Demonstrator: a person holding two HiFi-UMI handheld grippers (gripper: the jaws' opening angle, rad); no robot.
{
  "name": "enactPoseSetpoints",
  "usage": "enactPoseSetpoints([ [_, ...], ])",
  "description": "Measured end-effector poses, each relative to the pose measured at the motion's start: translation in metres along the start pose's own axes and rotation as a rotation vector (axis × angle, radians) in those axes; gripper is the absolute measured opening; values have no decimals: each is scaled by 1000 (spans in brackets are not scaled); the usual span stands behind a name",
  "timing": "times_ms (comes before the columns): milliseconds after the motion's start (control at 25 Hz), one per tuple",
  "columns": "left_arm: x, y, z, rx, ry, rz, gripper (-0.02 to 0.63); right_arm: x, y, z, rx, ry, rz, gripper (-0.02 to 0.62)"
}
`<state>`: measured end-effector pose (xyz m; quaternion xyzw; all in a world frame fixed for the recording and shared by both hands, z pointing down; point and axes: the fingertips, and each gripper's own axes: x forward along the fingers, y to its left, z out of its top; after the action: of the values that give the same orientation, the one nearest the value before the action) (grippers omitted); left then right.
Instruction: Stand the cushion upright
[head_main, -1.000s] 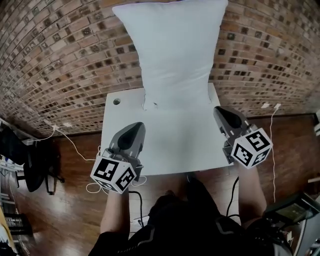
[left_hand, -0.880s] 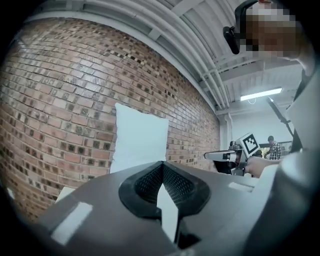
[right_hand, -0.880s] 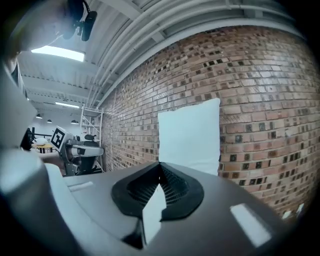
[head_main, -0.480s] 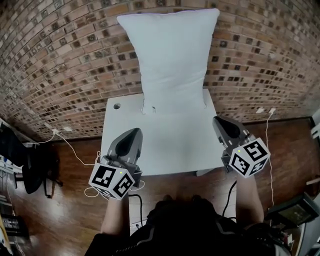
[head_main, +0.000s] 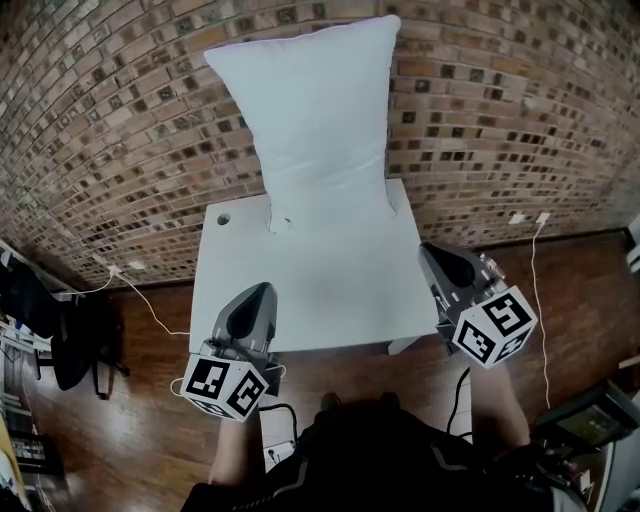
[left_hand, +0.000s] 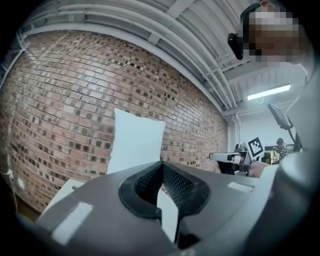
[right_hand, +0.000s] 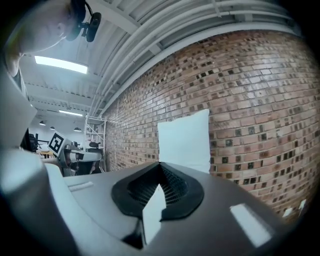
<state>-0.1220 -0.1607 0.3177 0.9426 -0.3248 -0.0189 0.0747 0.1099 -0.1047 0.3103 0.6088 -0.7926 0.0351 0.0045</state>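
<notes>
Cushion (head_main: 312, 120) stands upright at the table's (head_main: 300, 290) far edge, against the wall (head_main: 110, 130). Left gripper (head_main: 256, 292) and right gripper (head_main: 441, 256), both clenched empty, should keep clear of it.

A white table (head_main: 320, 285) lies between the left gripper (head_main: 257, 292) and right gripper (head_main: 433, 252), a brick wall (head_main: 100, 120) ahead of both, a white cable (head_main: 150, 298) outside the left.

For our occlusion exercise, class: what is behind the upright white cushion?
A brick wall rises behind the cushion, which stands on the white table's far edge. The bricks it covers are hidden; contact with the wall cannot be told.
</notes>
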Motion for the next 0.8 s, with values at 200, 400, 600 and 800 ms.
enactPoseSetpoints([
  [200, 2, -15, -5, 15, 10, 7, 3, -15, 0, -5, -13, 5, 20, 6],
  [400, 4, -26, -2, 25, 5, 3, 3, -24, 0, -4, -31, 7, 25, 6],
  [600, 3, -26, -1, 19, 7, 13, 3, -27, 0, 0, -15, -4, 30, 6],
  [800, 4, -26, 1, 40, -2, 24, 3, -28, 2, -1, -14, -4, 32, 5],
])
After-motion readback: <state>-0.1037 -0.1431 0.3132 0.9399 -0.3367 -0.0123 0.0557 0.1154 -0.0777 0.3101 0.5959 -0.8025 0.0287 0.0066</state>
